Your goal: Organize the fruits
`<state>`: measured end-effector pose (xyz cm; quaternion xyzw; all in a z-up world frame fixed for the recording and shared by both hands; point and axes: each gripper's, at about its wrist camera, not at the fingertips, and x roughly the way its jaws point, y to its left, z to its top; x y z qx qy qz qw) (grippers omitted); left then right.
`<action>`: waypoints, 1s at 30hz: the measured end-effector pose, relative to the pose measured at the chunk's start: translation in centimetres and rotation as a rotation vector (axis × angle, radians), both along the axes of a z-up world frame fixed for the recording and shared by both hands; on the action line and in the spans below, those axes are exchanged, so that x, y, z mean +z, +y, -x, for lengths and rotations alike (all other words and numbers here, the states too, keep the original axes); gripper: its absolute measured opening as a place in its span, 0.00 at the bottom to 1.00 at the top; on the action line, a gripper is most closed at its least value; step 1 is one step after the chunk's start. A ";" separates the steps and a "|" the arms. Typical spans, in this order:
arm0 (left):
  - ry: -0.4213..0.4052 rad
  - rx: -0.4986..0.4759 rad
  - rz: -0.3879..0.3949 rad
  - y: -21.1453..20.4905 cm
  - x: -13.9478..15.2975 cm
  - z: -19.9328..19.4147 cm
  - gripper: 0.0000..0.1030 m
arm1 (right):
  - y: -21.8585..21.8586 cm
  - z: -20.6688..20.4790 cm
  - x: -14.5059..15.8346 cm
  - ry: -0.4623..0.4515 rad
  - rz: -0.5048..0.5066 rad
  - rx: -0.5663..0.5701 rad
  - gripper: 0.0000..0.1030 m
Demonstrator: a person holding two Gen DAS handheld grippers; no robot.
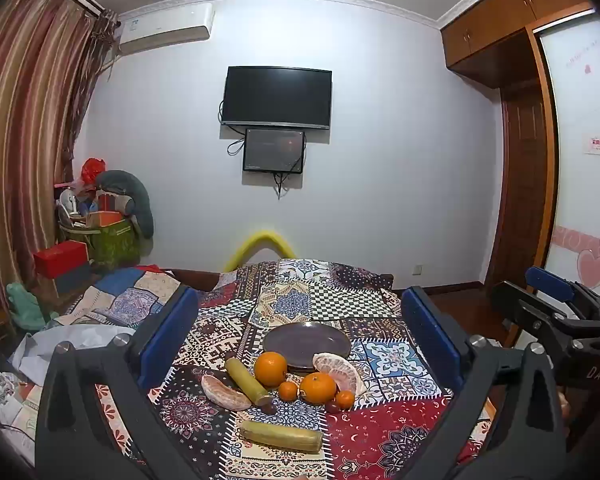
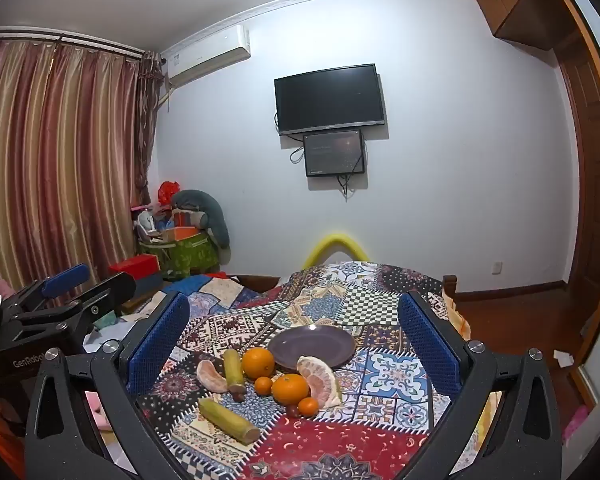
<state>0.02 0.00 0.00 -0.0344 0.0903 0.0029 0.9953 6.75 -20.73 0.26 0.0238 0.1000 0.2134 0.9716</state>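
Note:
An empty purple plate [image 1: 306,342] [image 2: 312,346] lies on the patchwork cloth. In front of it sit two oranges [image 1: 271,369] [image 2: 290,389], two small mandarins [image 1: 287,391] [image 2: 308,407], two peeled pomelo pieces [image 1: 338,372] [image 2: 211,376], two yellow-green sugarcane pieces [image 1: 280,436] [image 2: 229,420] and small dark fruits [image 1: 269,407]. My left gripper [image 1: 300,340] is open, held above and in front of the fruits. My right gripper [image 2: 294,340] is open, likewise back from them. Each gripper shows at the edge of the other's view.
The patchwork-covered table [image 1: 380,432] ends at the far side near a yellow chair back [image 1: 262,246]. Boxes and bags [image 1: 96,232] pile up at the left by the striped curtain. A wardrobe [image 1: 520,120] and wood floor lie to the right.

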 end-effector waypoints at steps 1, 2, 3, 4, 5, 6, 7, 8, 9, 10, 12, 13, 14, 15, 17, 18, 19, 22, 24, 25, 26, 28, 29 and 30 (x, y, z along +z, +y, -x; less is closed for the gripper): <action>0.003 0.000 0.000 0.0 0.0 0.0 1.00 | 0.0 0.0 0.0 -0.001 0.000 0.000 1.00; 0.004 0.001 0.000 0.0 0.0 0.0 1.00 | 0.1 0.0 0.0 -0.001 0.000 0.000 1.00; 0.004 0.001 -0.001 0.0 0.0 0.0 1.00 | 0.0 0.0 0.1 -0.001 0.000 0.000 1.00; 0.003 0.001 -0.002 0.0 0.0 0.0 1.00 | 0.0 0.0 0.1 -0.001 0.000 0.000 1.00; 0.003 0.001 -0.002 0.0 0.0 0.0 0.99 | 0.0 0.0 0.1 -0.001 0.000 0.000 1.00; 0.002 0.001 -0.002 0.0 0.0 0.0 1.00 | 0.0 0.0 0.1 -0.001 0.000 0.000 1.00; 0.001 0.000 -0.002 0.1 0.0 -0.1 1.00 | 0.1 0.0 0.1 -0.002 0.001 -0.001 1.00; 0.001 0.000 -0.002 0.1 0.1 -0.1 1.00 | 0.1 0.0 0.1 -0.002 0.001 -0.002 1.00; 0.000 -0.001 -0.003 0.2 0.1 -0.1 1.00 | 0.1 0.0 0.1 -0.002 0.000 -0.001 1.00; 0.002 0.001 -0.007 0.0 0.0 0.0 1.00 | 0.1 0.1 0.1 -0.002 -0.001 -0.001 1.00; 0.003 0.001 -0.009 0.0 0.0 -0.1 1.00 | 0.1 0.0 0.1 -0.001 -0.002 -0.003 1.00; 0.003 0.002 -0.011 -0.4 0.1 -0.4 1.00 | 0.1 0.0 0.1 -0.001 -0.003 -0.002 1.00; 0.003 0.002 -0.013 -0.9 0.1 -0.6 1.00 | 0.1 0.0 0.0 -0.001 -0.003 -0.002 1.00; 0.002 0.002 -0.014 -1.1 0.0 -0.2 1.00 | 0.1 0.0 0.0 -0.001 -0.003 -0.003 1.00; 0.000 0.000 -0.015 -1.1 0.0 -0.2 1.00 | 0.1 0.0 0.0 -0.002 -0.003 -0.003 1.00; 0.000 0.001 -0.016 -1.2 -0.1 -0.2 1.00 | 0.1 0.0 0.0 -0.002 -0.002 -0.003 1.00; 0.000 0.001 -0.015 -1.0 -0.1 -0.3 1.00 | 0.0 0.0 0.0 -0.001 -0.003 -0.003 1.00; 0.000 0.000 -0.015 -0.9 -0.3 -0.3 1.00 | 0.0 0.0 0.0 0.000 -0.004 -0.003 1.00; 0.000 -0.001 -0.016 -0.9 -0.3 -0.3 1.00 | 0.0 -0.1 0.0 0.002 -0.005 -0.003 1.00; 0.001 -0.001 -0.016 -0.9 -0.3 -0.3 1.00 | 0.0 -0.1 0.0 0.002 -0.005 -0.003 1.00; 0.001 0.000 -0.016 -0.9 -0.3 -0.3 1.00 | 0.0 -0.2 0.0 0.002 -0.006 -0.003 1.00; 0.001 -0.001 -0.015 -0.9 -0.3 -0.3 1.00 | 0.0 -0.2 -0.1 0.003 -0.006 -0.003 1.00; 0.001 -0.001 -0.015 -0.9 -0.4 -0.3 0.99 | 0.0 -0.2 -0.1 0.004 -0.006 -0.003 1.00; 0.001 -0.002 -0.014 -0.9 -0.5 -0.4 1.00 | 0.0 -0.2 -0.2 0.004 -0.007 -0.003 1.00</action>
